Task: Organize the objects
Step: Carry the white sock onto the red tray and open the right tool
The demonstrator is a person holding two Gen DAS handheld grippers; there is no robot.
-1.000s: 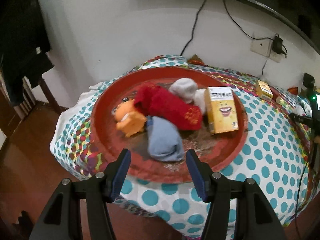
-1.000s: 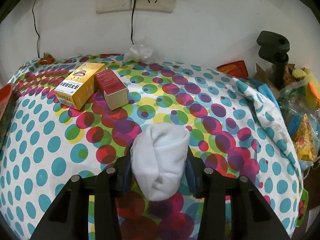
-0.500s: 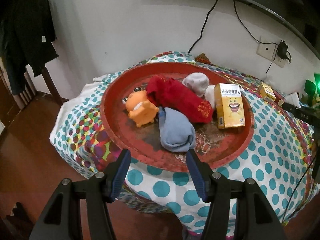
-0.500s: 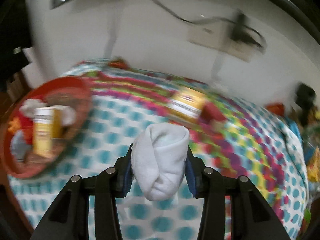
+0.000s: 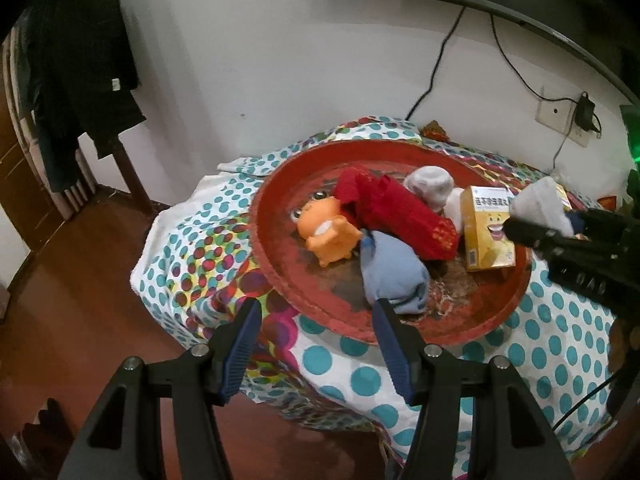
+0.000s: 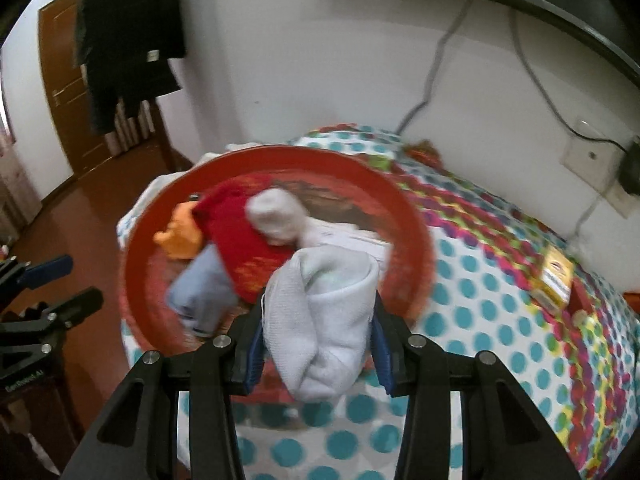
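The right gripper (image 6: 316, 344) has its jaws clamped on a white sock (image 6: 324, 320), over the red tray's (image 6: 416, 240) near rim. The left gripper (image 5: 316, 344) hangs wide open, holding nothing.

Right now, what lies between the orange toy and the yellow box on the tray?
The red sock and, nearer, the blue sock lie between the toy and the box; the left wrist view shows it.

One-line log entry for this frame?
right claw: shut on rolled white sock | over round red tray | left claw: open, empty
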